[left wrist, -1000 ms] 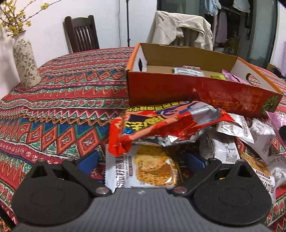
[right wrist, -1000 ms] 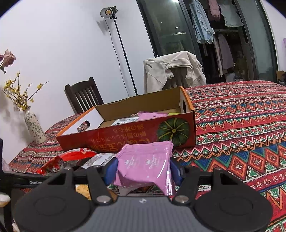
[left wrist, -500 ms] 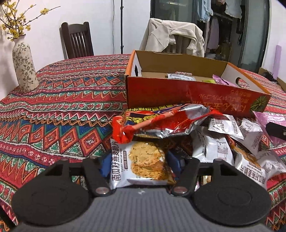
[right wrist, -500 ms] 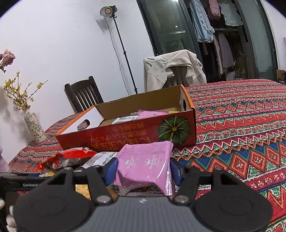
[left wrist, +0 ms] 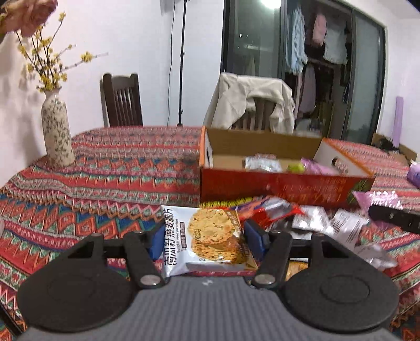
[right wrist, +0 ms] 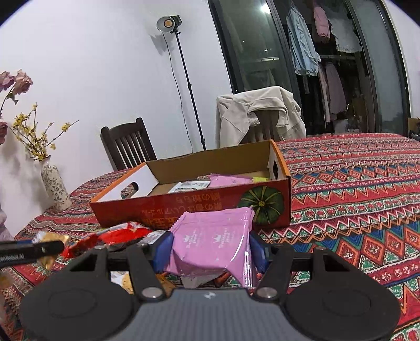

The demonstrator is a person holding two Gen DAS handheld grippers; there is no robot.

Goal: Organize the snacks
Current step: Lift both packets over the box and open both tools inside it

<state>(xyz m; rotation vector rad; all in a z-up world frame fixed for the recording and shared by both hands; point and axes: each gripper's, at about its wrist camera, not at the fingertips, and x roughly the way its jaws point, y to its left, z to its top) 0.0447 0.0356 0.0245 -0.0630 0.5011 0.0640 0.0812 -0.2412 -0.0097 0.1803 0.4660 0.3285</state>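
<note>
Here the left tongs [left wrist: 203, 242] clamp the cookie packet [left wrist: 207, 240] at lower centre; right tongs [right wrist: 210, 249] pinch a pink packet [right wrist: 215, 241]. Loose snacks [left wrist: 325, 225] lie before the box [left wrist: 275, 183], upper right.

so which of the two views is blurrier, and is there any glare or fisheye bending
Left wrist view: motion-smeared, the red box lettering and loose packets streaked, though the cookie packet in the left gripper stays sharp. Right wrist view: crisp, box print legible; lamp shines without washing out; dark corners, door frames bowed; pink packet in the right gripper glossy.
</note>
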